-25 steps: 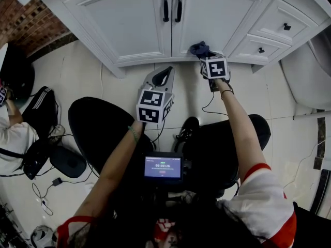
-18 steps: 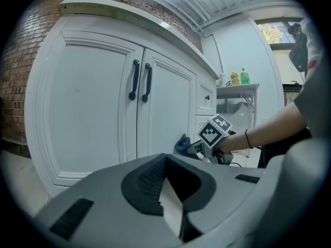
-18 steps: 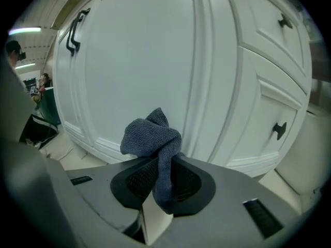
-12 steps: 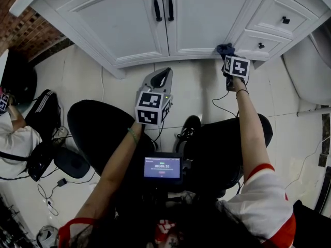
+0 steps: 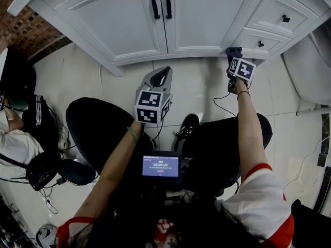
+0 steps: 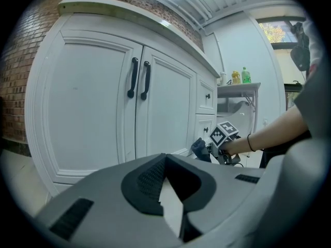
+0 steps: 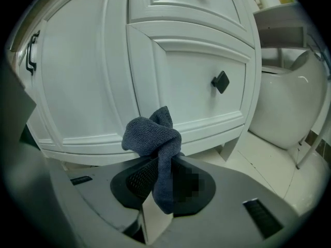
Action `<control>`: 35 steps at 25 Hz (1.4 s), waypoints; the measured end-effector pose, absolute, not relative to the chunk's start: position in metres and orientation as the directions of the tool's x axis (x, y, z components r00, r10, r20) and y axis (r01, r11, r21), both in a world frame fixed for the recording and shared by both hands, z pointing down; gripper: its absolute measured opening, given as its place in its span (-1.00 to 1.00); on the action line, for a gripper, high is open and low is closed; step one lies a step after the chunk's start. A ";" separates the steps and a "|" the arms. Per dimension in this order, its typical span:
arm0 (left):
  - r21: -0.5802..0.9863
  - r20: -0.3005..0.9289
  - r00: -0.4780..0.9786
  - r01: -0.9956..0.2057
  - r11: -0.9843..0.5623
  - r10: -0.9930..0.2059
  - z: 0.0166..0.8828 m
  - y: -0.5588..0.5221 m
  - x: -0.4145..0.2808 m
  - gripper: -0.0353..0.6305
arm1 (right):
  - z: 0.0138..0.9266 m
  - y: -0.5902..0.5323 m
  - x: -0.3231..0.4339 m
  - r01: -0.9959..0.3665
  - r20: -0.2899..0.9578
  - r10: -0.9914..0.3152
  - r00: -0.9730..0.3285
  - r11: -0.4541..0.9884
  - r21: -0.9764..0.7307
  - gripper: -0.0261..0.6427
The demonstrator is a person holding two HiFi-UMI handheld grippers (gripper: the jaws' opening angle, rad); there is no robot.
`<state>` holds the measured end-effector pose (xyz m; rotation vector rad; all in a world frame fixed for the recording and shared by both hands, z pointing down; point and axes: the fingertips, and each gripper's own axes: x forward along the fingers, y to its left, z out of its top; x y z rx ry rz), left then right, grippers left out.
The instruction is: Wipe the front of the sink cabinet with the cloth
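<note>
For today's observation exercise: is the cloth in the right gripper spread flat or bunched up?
Bunched up. The cloth is twisted into a wad, pinched between the right gripper's jaws, one tail hanging down.

The small screen [image 5: 161,166] below the person's arms shows a timer. It looks like 00:00:27, but the digits are tiny. The bottles [image 6: 241,77] on the far shelf [image 6: 237,87] have labels too small to read. No other words can be read.
</note>
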<state>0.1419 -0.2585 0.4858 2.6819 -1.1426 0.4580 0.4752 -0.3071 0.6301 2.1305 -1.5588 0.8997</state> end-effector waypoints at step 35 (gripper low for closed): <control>0.071 0.343 0.584 -0.797 -0.599 -0.736 0.489 -0.279 0.071 -0.80 | 0.623 -0.380 0.190 -0.933 0.603 -0.727 -0.330 0.348 -0.092 -0.66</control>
